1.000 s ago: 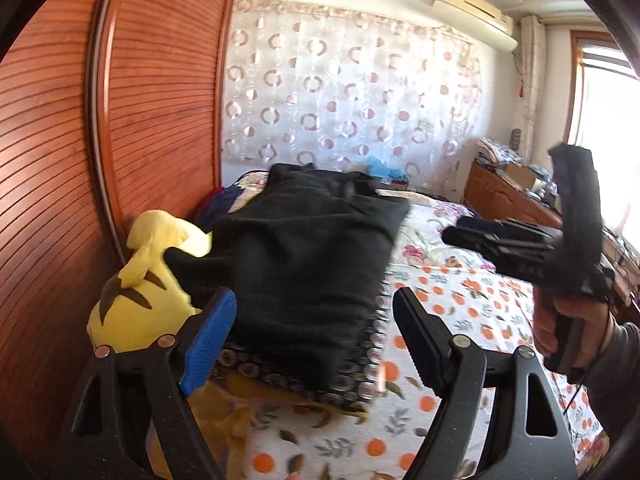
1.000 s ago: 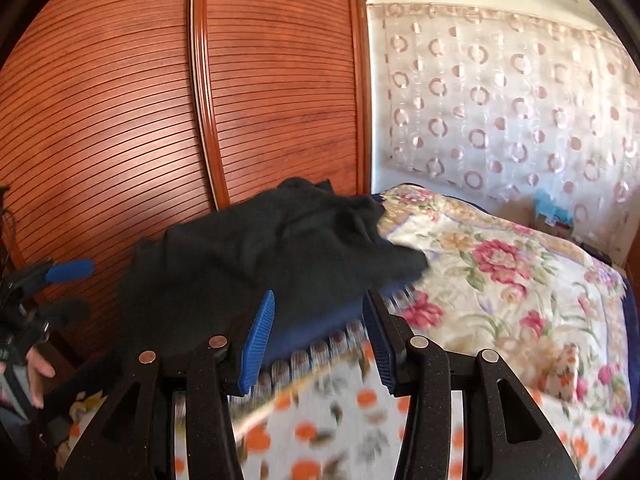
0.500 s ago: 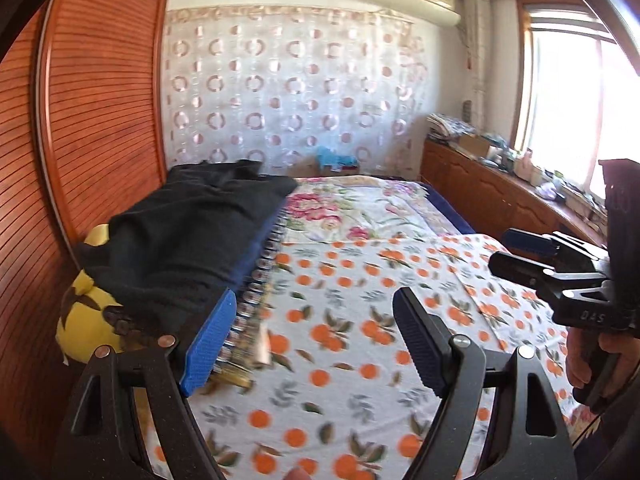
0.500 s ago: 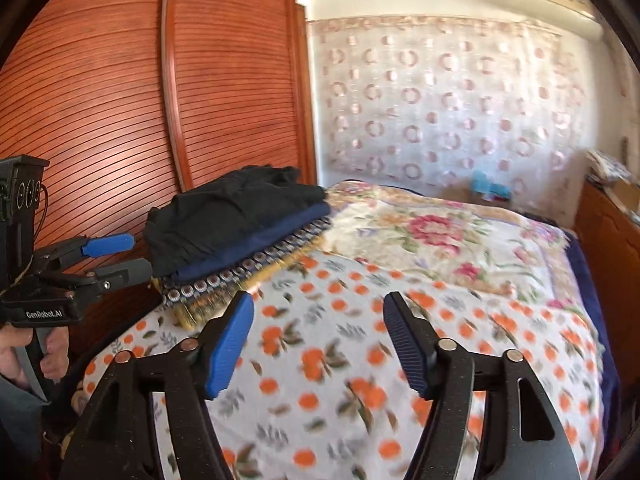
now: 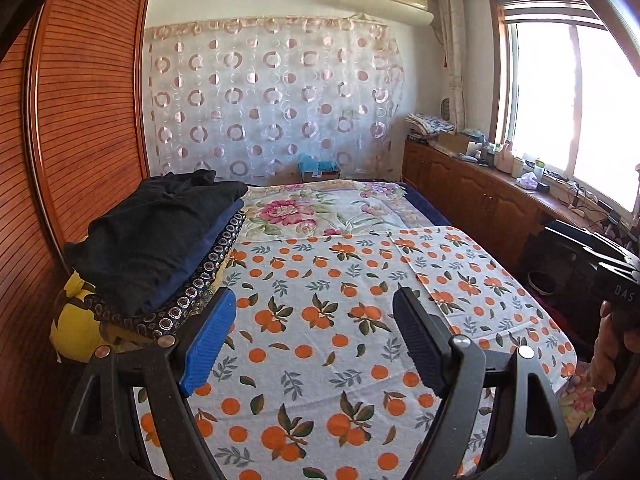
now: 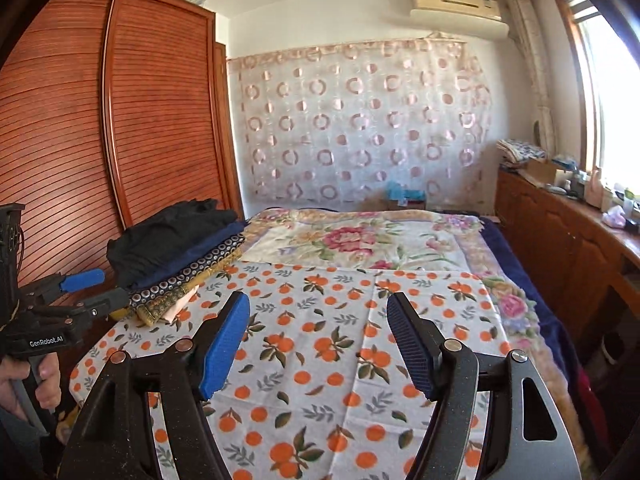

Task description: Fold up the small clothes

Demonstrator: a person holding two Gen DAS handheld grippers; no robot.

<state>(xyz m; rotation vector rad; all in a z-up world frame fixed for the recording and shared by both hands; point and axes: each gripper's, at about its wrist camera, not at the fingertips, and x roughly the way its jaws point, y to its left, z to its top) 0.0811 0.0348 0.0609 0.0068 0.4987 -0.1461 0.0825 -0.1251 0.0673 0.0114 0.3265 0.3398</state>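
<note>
A stack of folded clothes, black on top [image 5: 156,232] over navy and a circle-patterned piece, lies at the bed's left edge by the wardrobe; it also shows in the right wrist view [image 6: 176,240]. My left gripper [image 5: 312,344] is open and empty above the orange-print sheet [image 5: 340,320]. My right gripper [image 6: 316,344] is open and empty above the same sheet [image 6: 332,344]. The left gripper also shows at the left of the right wrist view [image 6: 92,292]; the right gripper's body shows at the right edge of the left wrist view [image 5: 600,264].
A yellow plush toy [image 5: 76,332] lies under the stack. A wooden wardrobe [image 5: 80,120] runs along the left. A floral blanket [image 5: 320,212] covers the far bed. A wooden cabinet [image 5: 480,192] with clutter stands under the window at right.
Both grippers have pulled back and away from the stack of clothes, swinging right; the stack now lies farther off at the left. Both stay open and empty.
</note>
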